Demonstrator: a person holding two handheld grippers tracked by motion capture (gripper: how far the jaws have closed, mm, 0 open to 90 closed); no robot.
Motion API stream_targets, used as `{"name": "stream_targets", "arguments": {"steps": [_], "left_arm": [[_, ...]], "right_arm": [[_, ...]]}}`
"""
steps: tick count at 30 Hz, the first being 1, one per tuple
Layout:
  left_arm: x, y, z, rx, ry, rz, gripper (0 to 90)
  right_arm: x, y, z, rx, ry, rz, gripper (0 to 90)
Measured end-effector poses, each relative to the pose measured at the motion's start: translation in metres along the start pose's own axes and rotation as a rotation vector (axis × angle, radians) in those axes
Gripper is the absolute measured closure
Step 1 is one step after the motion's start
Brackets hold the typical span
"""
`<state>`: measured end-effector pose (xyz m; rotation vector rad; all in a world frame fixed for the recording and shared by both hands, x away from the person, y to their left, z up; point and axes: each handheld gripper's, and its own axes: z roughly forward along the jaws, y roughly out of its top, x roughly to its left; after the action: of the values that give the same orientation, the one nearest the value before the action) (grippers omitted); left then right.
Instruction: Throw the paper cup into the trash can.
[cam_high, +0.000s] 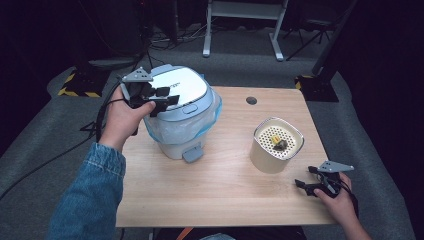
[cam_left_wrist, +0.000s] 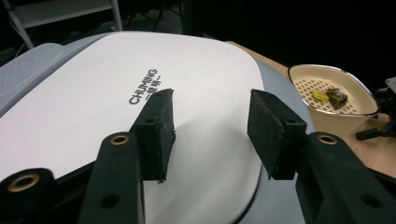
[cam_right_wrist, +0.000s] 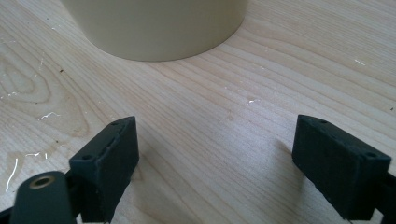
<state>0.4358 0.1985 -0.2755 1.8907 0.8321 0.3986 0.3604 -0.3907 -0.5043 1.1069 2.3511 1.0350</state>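
Right now your left gripper (cam_left_wrist: 210, 135) hovers over the bin's white lid (cam_left_wrist: 93, 107), jaws partly apart with nothing between them, beside the word "CHUMING" (cam_left_wrist: 143, 87). Your right gripper (cam_right_wrist: 229, 163) rests wide on the table (cam_right_wrist: 233, 93) near the cream cup (cam_high: 276, 145).

From here I read the pedal bin's lid (cam_left_wrist: 140, 93) as smooth white plastic with a soft satin sheen, framed in matt grey-blue plastic. A thin, crinkled translucent blue liner (cam_high: 212, 117) shows under it. The tabletop (cam_right_wrist: 224, 107) is pale wood, matt, its grain plain and lightly scuffed. The cream container (cam_high: 276, 145) looks smooth and slightly glossy, with a perforated insert. My left tool's (cam_left_wrist: 210, 126) pads (cam_left_wrist: 159, 130) look matt black and finely textured.
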Motion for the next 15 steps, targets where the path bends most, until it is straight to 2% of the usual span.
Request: {"name": "stream_targets", "arguments": {"steps": [6, 9, 15], "left_arm": [[-0.0016, 0.0017, 0.0081, -0.003, 0.022, 0.028, 51.2], [-0.0064, 0.0033, 0.0099, 0.017, 0.052, 0.059, 51.0], [-0.007, 0.0031, 0.0116, 0.015, 0.053, 0.063, 50.7]], "right_arm": [[0.0, 0.0, 0.0, 0.0, 0.0, 0.0, 14.8], [0.0, 0.0, 0.0, 0.0, 0.0, -0.001, 14.8], [0.0, 0.0, 0.0, 0.001, 0.0, -0.001, 14.8]]}}
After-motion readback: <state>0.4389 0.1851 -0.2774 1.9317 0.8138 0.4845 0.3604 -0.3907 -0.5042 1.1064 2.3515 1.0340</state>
